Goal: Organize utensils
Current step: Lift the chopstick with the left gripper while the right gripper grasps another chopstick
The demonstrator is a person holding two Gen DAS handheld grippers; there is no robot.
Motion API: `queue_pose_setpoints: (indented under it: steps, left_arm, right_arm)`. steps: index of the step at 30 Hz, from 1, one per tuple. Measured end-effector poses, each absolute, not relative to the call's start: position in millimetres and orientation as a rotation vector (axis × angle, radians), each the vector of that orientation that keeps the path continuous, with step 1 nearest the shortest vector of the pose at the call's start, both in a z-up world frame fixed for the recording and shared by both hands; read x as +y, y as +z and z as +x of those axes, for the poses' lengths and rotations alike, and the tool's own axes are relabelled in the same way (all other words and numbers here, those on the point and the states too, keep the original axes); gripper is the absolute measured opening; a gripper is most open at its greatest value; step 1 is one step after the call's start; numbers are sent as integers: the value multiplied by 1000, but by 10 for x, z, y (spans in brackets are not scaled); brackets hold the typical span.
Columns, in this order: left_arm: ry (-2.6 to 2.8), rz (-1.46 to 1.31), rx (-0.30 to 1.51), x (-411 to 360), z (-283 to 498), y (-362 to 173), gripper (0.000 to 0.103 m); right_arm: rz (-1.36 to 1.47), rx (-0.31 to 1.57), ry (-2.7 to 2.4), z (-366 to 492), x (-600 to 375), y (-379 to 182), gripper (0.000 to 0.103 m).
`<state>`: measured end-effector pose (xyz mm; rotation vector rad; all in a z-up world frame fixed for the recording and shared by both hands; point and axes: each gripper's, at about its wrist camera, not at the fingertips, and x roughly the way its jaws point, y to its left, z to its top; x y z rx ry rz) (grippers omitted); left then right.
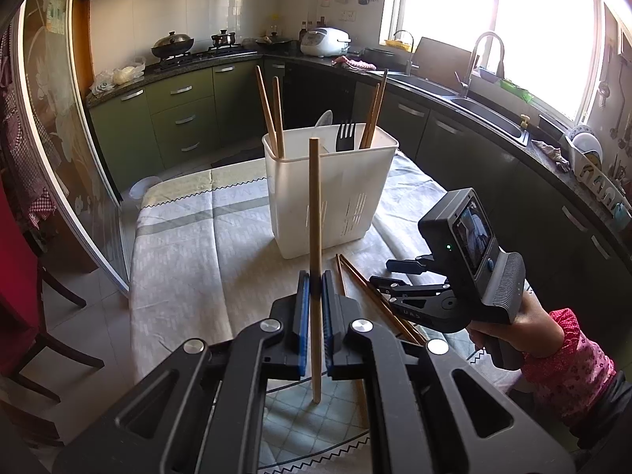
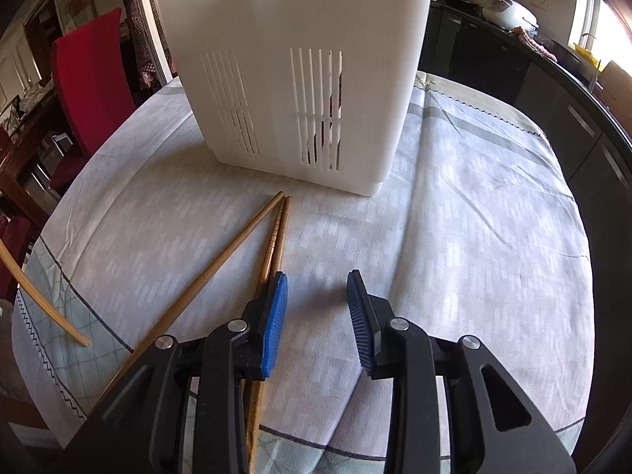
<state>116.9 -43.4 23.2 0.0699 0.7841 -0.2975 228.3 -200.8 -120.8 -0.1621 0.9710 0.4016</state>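
My left gripper (image 1: 314,288) is shut on a wooden chopstick (image 1: 315,213) and holds it upright above the table, in front of the white utensil holder (image 1: 328,197). The holder has several chopsticks (image 1: 272,114), a black fork (image 1: 345,136) and a spoon in it. My right gripper (image 2: 318,296) is open and empty, low over the tablecloth, just right of several loose chopsticks (image 2: 252,245) lying in front of the holder (image 2: 292,71). The right gripper also shows in the left wrist view (image 1: 389,274). The held chopstick's lower end shows at the left of the right wrist view (image 2: 43,304).
The table has a light patterned cloth (image 2: 474,237). A red chair (image 2: 91,75) stands at its far left side. Green kitchen cabinets (image 1: 181,118), a stove with pots and a sink (image 1: 489,114) line the walls behind.
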Motion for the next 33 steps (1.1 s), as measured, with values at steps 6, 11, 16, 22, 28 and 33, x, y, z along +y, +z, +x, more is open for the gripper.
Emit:
queue_pose_setpoints:
  steps: [6, 11, 16, 22, 28, 33]
  left_arm:
    - [-301, 72, 781, -429, 1152, 250, 6]
    - [-299, 73, 780, -430, 1153, 248, 6]
    - [-298, 74, 782, -427, 1160, 256, 6]
    - [-303, 78, 789, -447, 1166, 241, 6]
    - [-306, 76, 796, -453, 1185, 226, 6]
    - [-307, 74, 797, -452, 1190, 225, 6]
  right_arm:
    - [-173, 955, 422, 2220, -1927, -1135, 32]
    - [-185, 968, 401, 2249, -1843, -1197, 32]
    - [-193, 972, 400, 2294, -1829, -1217, 32]
    - [-231, 981, 422, 2349, -1704, -1243, 32]
    - [-197, 1024, 463, 2520, -1622, -1221, 10]
    - [-153, 1032, 475, 2554, -1657, -1217, 6]
